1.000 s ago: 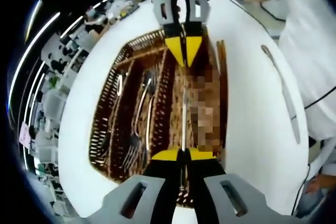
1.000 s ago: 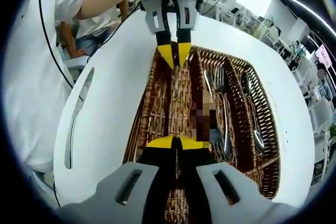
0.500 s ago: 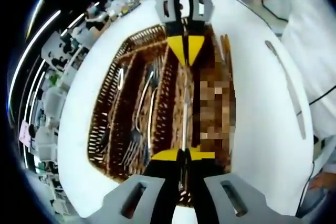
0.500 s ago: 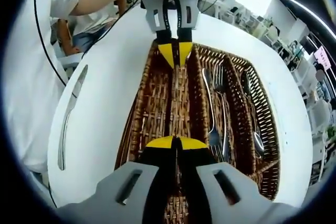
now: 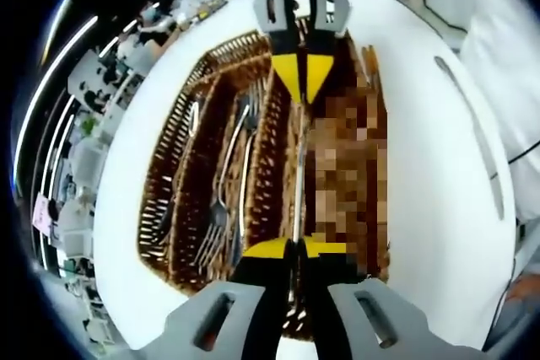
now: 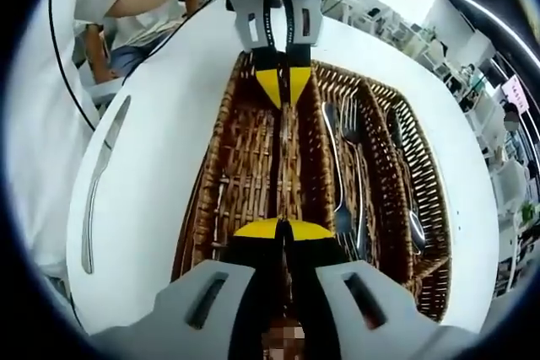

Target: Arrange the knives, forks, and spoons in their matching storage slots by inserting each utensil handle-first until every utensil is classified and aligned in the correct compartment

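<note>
— Grippers first: how do they stand?

— The left gripper (image 5: 294,246) has its yellow-tipped jaws pinched together on one end of a knife (image 5: 299,176). The right gripper (image 6: 283,229) faces it from the far end, jaws likewise closed on the same knife (image 6: 284,153), so the knife spans between them.

— And where is that knife?

— It hangs lengthwise over the wicker tray (image 6: 228,174), above the compartment nearest the person; I cannot tell whether it touches the weave.

— What else is in the tray?

— Forks (image 5: 221,208) lie in the middle compartment, spoons (image 6: 407,183) in the far one, seen in the right gripper view.

— Outside the tray?

— Another knife (image 6: 99,183) lies on the white table (image 6: 160,124), well apart from the tray, beside a person in a white shirt (image 6: 38,124).
</note>
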`<state>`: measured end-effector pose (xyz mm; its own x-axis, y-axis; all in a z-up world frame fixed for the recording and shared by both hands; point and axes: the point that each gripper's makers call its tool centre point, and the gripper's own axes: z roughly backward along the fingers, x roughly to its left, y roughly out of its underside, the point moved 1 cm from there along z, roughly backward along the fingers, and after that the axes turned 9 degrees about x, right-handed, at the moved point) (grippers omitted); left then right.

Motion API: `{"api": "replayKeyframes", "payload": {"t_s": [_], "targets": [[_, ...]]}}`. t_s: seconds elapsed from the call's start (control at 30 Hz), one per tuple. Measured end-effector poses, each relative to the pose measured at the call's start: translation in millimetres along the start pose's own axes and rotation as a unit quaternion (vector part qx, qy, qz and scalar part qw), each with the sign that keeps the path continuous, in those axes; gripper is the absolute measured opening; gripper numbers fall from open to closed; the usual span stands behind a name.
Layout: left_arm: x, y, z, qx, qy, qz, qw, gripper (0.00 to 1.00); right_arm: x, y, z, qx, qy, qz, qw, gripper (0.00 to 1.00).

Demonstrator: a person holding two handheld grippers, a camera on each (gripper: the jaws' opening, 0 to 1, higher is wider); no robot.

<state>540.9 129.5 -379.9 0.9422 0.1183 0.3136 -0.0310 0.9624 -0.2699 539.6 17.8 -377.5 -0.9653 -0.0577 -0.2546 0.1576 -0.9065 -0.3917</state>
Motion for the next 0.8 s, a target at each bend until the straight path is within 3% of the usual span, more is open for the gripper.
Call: {"api": "replayKeyframes", "payload": {"t_s": [0.8], "targets": [[4.8, 1.7, -10.7, 0.013, -0.014, -0.004, 0.9998, 0.03, -6.6, 7.3, -14.1, 0.012, 0.009, -0.004, 0.9999, 0.02]]}}
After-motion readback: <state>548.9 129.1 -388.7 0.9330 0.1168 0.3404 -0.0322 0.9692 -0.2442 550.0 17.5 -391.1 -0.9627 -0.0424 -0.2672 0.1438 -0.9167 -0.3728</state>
